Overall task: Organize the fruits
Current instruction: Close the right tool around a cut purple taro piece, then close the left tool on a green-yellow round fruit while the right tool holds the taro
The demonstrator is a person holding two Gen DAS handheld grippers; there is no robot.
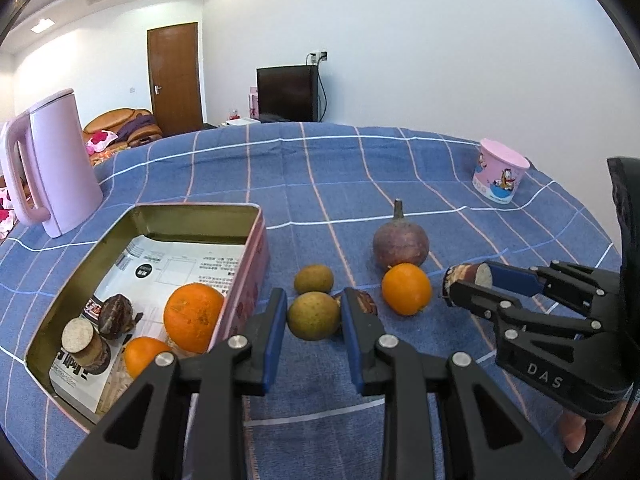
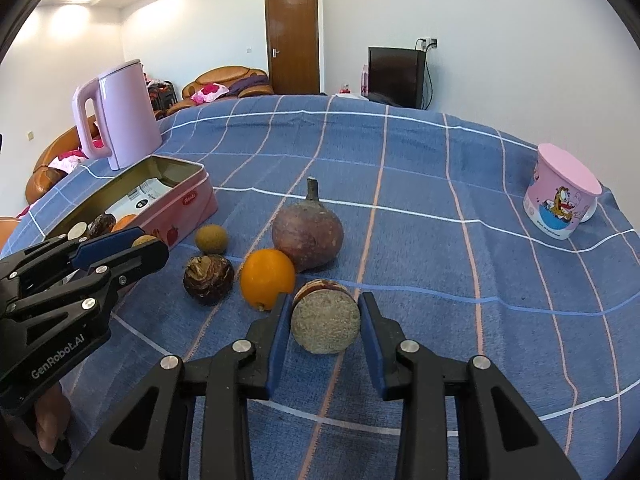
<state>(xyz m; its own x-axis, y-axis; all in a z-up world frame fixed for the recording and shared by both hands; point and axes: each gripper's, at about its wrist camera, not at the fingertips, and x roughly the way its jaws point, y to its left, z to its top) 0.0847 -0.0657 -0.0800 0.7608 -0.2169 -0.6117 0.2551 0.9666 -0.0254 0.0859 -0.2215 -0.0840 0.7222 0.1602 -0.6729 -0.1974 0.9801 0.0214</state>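
Cut root (image 2: 326, 322): lay on the bench (image 2: 440, 240) between the spread right tongs (image 2: 325, 320), cut face toward the camera, long axis running away along the fingers; not yet pinched. Green fruit (image 1: 314, 315): sat between the spread left tongs (image 1: 314, 320). Orange (image 2: 267, 278) just left of the root; tin (image 1: 160, 216) farther left, room inside; open cloth to the right.

Between the right gripper's (image 2: 324, 314) matt black plastic fingers sits a cut root piece (image 2: 325, 325), its face rough and grainy. Just beyond it the orange (image 2: 267, 278) has glossy, dimpled skin. Left of the left gripper (image 1: 314, 312), the tin box (image 1: 160, 216) shows brushed golden metal, lined with printed paper (image 1: 188, 264). The checked tablecloth (image 2: 440, 200) is soft woven cloth.
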